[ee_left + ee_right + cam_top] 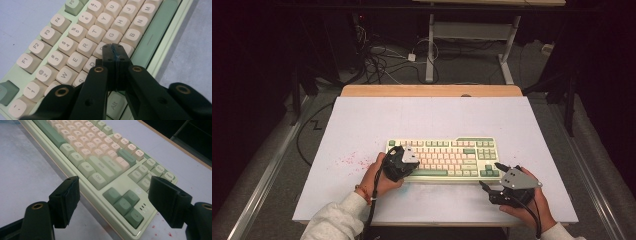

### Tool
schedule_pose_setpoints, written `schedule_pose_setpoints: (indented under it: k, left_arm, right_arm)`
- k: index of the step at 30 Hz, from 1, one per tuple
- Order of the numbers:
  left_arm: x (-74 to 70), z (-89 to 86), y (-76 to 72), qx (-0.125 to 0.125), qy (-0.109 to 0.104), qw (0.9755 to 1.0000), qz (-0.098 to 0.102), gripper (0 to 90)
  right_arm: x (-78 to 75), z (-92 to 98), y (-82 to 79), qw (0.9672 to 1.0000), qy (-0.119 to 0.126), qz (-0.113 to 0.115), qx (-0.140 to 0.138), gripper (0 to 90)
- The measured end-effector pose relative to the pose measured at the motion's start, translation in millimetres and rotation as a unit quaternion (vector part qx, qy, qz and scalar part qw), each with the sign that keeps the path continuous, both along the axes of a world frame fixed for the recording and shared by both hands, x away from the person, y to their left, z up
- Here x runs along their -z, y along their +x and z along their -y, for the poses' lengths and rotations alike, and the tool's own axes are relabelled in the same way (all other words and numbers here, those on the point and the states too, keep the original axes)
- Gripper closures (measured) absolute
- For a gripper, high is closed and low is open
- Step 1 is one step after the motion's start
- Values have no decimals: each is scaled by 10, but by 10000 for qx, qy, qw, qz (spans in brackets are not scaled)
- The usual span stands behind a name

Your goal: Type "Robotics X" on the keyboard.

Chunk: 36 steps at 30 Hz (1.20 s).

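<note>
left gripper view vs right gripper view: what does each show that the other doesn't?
Left gripper view: left gripper, jaws shut together, tips over the cream letter keys near F and G.

Right gripper view: right gripper, jaws wide apart, framing the dark green arrow keys; red specks on the table.

Both: the pale green and cream keyboard on the white table.

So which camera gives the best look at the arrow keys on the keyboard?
The right gripper view: the arrow keys sit close and sharp between its open jaws. The high view shows them as tiny green keys; the left gripper view looks at the letter keys instead.

Dark room, grey floor (272,150) — tangled cables (377,62)
</note>
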<state>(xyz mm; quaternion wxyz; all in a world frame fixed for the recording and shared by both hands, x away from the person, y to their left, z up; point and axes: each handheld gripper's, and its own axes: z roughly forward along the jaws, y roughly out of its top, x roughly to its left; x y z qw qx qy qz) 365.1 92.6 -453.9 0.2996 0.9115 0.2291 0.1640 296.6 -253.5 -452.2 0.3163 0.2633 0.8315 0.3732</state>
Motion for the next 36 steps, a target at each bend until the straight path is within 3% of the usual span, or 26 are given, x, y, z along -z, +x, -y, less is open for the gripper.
schedule_pose_setpoints:
  k: [18, 36]
  left_arm:
    - [-68, -43, -8, -17, -85, 9999, 85, 860]
    - [-130, -153, 11, -188, -172, 9995, 176, 859]
  right_arm:
    - [6, -6, 1, 10000, -15, 9, -23, 255]
    - [1, -6, -5, 10000, -21, 19, -26, 255]
